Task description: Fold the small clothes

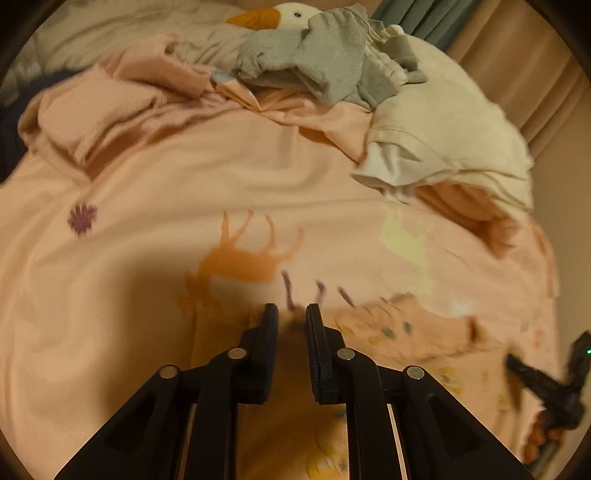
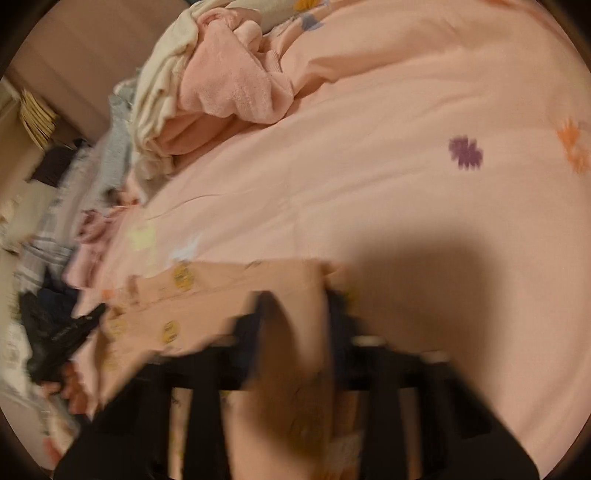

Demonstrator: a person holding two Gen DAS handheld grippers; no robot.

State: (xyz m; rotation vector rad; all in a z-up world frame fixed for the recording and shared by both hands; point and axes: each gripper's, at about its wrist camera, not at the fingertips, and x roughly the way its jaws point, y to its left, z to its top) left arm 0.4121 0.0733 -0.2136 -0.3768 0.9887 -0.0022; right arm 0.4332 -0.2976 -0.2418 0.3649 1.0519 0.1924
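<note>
A small peach garment with yellow round prints (image 2: 229, 295) lies on a pink bedspread (image 2: 369, 184); it also shows in the left wrist view (image 1: 399, 332). My left gripper (image 1: 291, 314) has its jaws a narrow gap apart over the garment's edge, and cloth seems to sit between them. My right gripper (image 2: 295, 306) is blurred, with a fold of the same garment bunched between its fingers. The right gripper also shows at the far right of the left wrist view (image 1: 554, 387).
A pile of unfolded clothes sits at the back: grey items (image 1: 325, 62), a cream garment (image 1: 443, 129), a pink one (image 1: 110, 107), and a goose plush (image 1: 280, 16). In the right wrist view, pink fleece (image 2: 229, 88) and more clothes (image 2: 55, 236) lie at the left bed edge.
</note>
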